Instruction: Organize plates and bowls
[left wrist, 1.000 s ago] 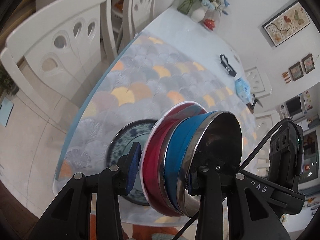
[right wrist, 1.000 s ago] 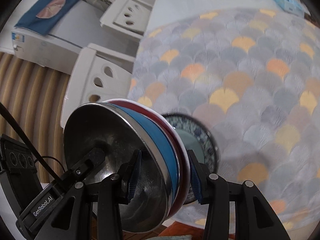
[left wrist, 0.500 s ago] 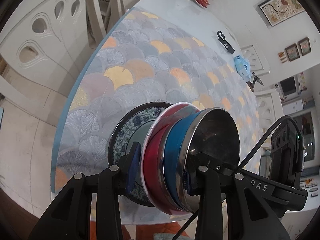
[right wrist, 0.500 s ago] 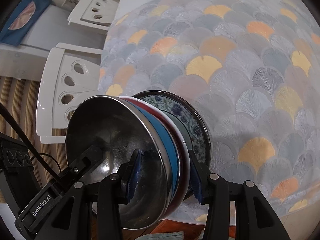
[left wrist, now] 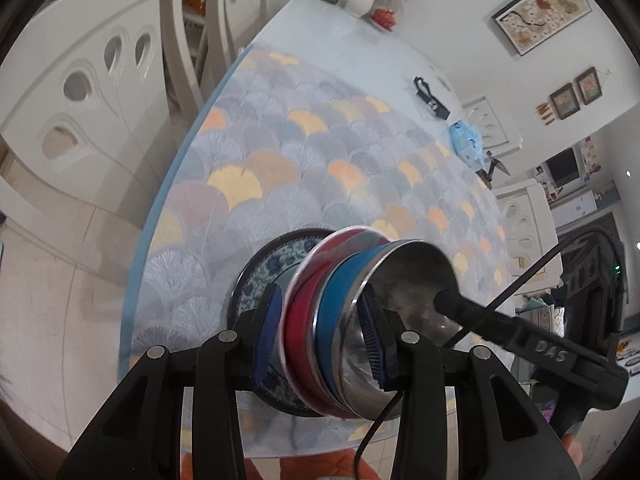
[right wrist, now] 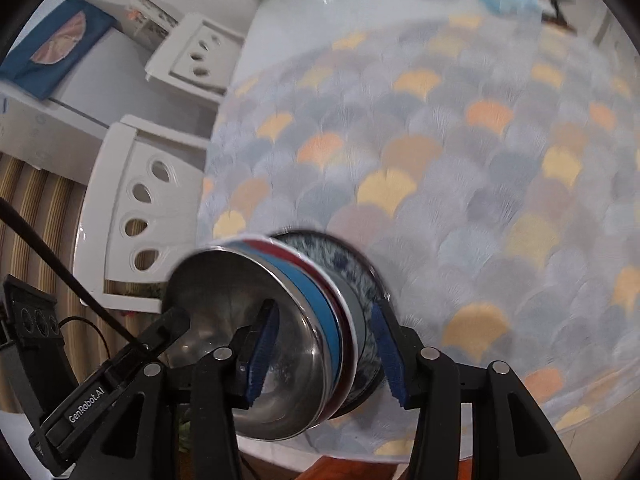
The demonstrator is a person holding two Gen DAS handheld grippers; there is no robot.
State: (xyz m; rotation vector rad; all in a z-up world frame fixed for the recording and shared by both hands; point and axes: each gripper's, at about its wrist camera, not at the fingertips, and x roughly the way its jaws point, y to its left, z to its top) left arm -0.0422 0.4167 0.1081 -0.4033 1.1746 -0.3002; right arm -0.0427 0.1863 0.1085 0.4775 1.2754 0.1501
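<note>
Now, both of your tongs straddle one wall of the stack of bowls (left wrist: 352, 320) at the near edge of the table (left wrist: 280, 140).

Stack, from inside out: steel bowl (left wrist: 404, 280), blue bowl (left wrist: 340, 292), red bowl (left wrist: 304, 304) with a white rim, nested one in another. The stack sits over the blue-and-white plate (left wrist: 260, 280), which lies flat on the patterned cloth. Whether the red bowl rests fully on the plate you cannot tell.

Left tongs (left wrist: 318, 338): one pad is inside the steel bowl and the other is outside the red bowl. The jaws have just eased a little wider with the stack's wall between them. Both pads lie close against it, and whether they press cannot be told.

Right tongs (right wrist: 324, 354): one pad is inside the steel bowl and the other is out beyond the white rim, over the plate. The jaws have just been opening with the wall between them. They stand apart, with a visible gap on the outer side, so there is no clamp.

The right wrist view is blurred.

Around the table stand white chairs (left wrist: 80, 92). A vase of flowers (left wrist: 360, 0) is at the far end, well apart from the stack.
</note>
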